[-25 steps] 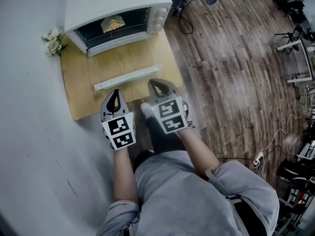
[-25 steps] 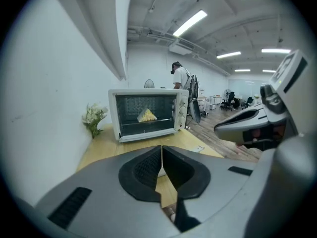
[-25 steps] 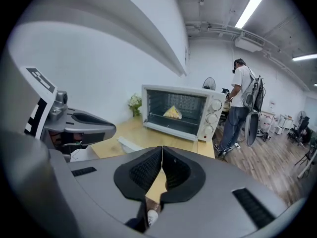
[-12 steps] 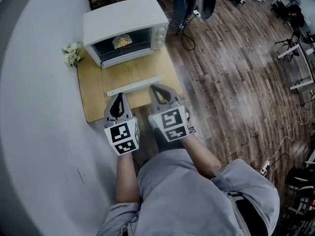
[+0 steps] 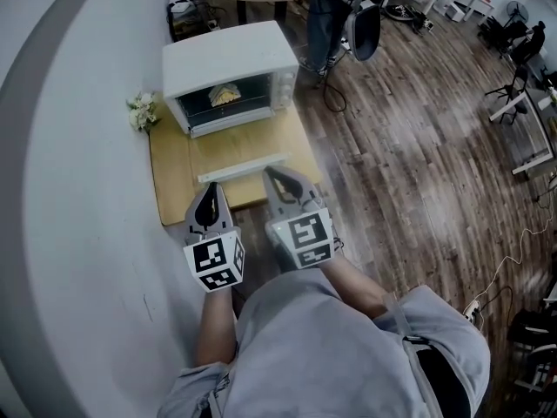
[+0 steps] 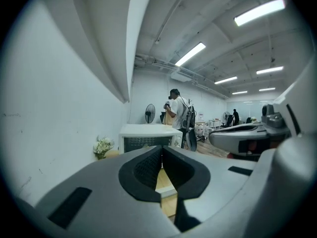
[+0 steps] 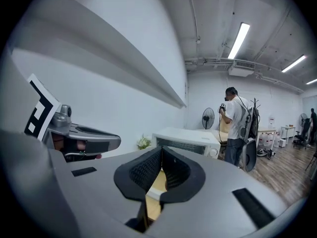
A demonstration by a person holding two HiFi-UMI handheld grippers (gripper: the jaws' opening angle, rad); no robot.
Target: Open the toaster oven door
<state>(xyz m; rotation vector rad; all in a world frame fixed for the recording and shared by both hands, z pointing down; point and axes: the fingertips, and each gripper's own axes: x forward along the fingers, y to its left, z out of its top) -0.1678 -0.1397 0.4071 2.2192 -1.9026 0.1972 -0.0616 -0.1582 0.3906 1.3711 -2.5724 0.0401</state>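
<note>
The white toaster oven (image 5: 231, 64) stands on a small wooden table (image 5: 171, 185) against the wall. Its glass door lies folded down flat, with the white handle bar (image 5: 242, 168) at the front edge. Something pale and bread-like (image 5: 224, 94) rests inside. My left gripper (image 5: 207, 198) hovers just in front of the handle, shut and empty. My right gripper (image 5: 277, 178) is beside it at the handle's right end, also shut and empty. In the left gripper view the oven (image 6: 148, 135) shows beyond the shut left gripper (image 6: 161, 150). The right gripper (image 7: 161, 152) faces the oven (image 7: 190, 140) too.
Small white flowers (image 5: 141, 111) sit at the table's back left corner by the white wall (image 5: 70, 198). Wood flooring (image 5: 409, 146) spreads to the right. A person (image 5: 326, 7) and an office chair (image 5: 361, 24) stand behind the oven. My own legs are below the grippers.
The head view has risen and drawn back, so oven and table look smaller and farther. Both grippers stay shut near the door handle, keeping about the same spacing from it.
</note>
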